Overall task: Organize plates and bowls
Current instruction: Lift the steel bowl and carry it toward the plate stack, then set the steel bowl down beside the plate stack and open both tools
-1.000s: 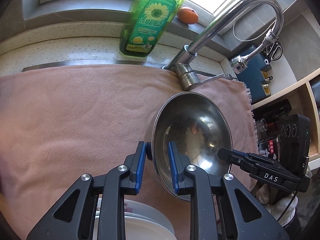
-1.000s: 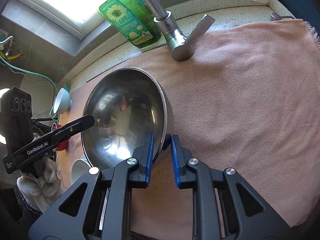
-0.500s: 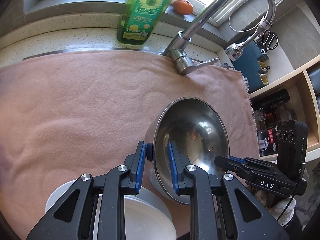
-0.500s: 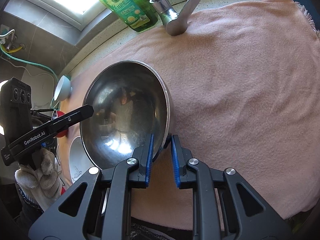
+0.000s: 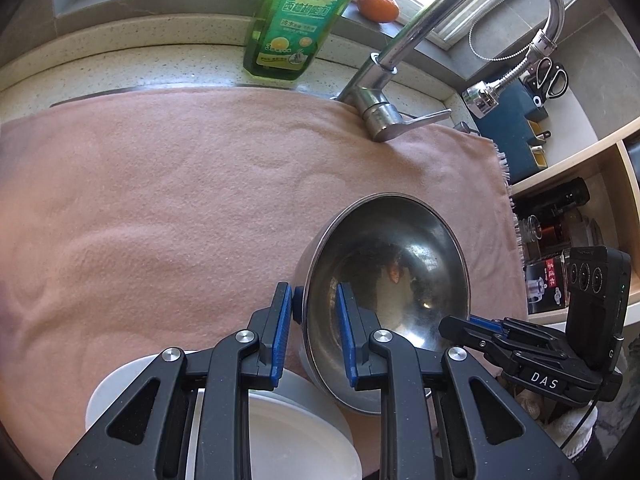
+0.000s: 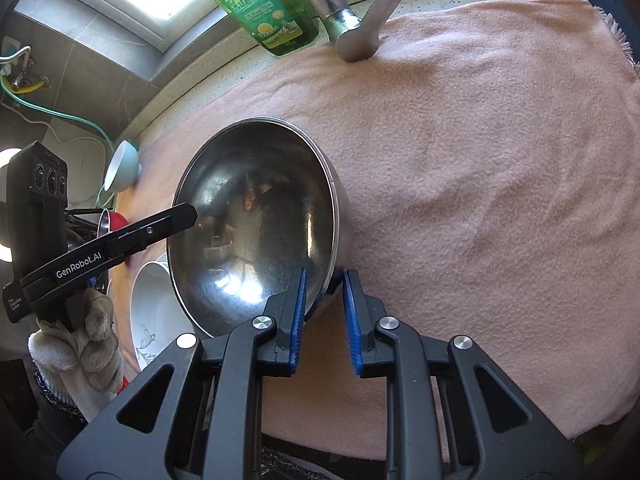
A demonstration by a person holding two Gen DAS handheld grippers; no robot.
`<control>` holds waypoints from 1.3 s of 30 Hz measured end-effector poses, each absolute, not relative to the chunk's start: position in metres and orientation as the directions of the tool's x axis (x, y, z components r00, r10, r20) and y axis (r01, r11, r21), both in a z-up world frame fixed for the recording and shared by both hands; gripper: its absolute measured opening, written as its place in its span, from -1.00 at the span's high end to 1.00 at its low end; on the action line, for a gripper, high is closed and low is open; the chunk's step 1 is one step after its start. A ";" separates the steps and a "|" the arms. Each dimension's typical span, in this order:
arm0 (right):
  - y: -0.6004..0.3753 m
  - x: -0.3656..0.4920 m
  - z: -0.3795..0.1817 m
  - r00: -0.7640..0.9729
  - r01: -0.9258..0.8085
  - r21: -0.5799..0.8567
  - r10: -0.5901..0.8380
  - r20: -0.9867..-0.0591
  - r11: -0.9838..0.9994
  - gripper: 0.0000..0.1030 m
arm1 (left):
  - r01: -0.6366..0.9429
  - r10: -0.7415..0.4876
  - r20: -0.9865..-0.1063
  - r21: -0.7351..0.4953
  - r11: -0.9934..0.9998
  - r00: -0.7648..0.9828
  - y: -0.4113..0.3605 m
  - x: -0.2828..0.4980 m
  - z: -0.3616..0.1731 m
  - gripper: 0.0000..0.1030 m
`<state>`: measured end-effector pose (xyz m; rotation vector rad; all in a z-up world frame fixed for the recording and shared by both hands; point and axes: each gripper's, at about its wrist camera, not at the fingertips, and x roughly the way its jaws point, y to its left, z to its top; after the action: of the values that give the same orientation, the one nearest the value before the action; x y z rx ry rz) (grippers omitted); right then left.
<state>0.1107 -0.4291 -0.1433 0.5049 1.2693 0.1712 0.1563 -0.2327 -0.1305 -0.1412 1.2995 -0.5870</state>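
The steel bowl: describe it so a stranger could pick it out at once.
Start at the pink cloth spread in front of the faucet. Near its front edge, both tools, left and right, grip the rim of the steel bowl. It is the only shiny metal dish; the plates beside it are white.

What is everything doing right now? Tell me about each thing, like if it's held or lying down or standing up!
Steel bowl: tilted, empty, gripped on opposite rims.
Left gripper: shut on the bowl's rim.
Right gripper: shut on the bowl's rim.
White plates: stacked, lying flat under the left gripper.
Pink towel: spread out flat.
Soap bottle: upright.
Tap: no water running.
Orange: resting on the sill.
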 end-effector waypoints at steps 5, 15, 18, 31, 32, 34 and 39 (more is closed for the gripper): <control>-0.430 0.108 -0.132 0.332 0.147 0.428 0.363 -0.870 0.892 0.60 | 0.334 -0.484 -0.860 -0.414 0.847 0.160 -0.231 0.156 -0.126 0.62; -0.436 0.102 -0.109 0.401 0.166 0.410 0.318 -0.859 0.897 0.11 | 0.335 -0.483 -0.849 -0.400 0.853 0.216 -0.212 0.154 -0.109 0.56; -0.430 0.104 -0.099 0.421 0.150 0.401 0.308 -0.853 0.904 -0.07 | 0.333 -0.481 -0.845 -0.395 0.856 0.236 -0.203 0.152 -0.103 0.56; -0.375 0.109 -0.047 0.484 0.046 0.422 0.349 -0.802 0.905 -0.30 | 0.299 -0.486 -0.817 -0.401 0.866 0.311 -0.143 0.135 -0.081 0.41; -0.369 0.109 -0.044 0.484 0.037 0.431 0.361 -0.797 0.901 -0.31 | 0.293 -0.484 -0.815 -0.401 0.868 0.318 -0.137 0.134 -0.079 0.41; -0.356 0.111 -0.038 0.483 0.011 0.443 0.383 -0.787 0.896 -0.32 | 0.278 -0.479 -0.812 -0.400 0.873 0.335 -0.122 0.131 -0.076 0.41; -0.317 0.117 -0.027 0.477 -0.052 0.452 0.419 -0.772 0.891 -0.34 | 0.225 -0.461 -0.806 -0.403 0.887 0.371 -0.083 0.125 -0.074 0.41</control>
<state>0.1173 -0.3169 -0.0265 0.3953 1.0397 0.2971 0.1249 -0.0828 -0.0735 -0.2409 1.1076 -0.4453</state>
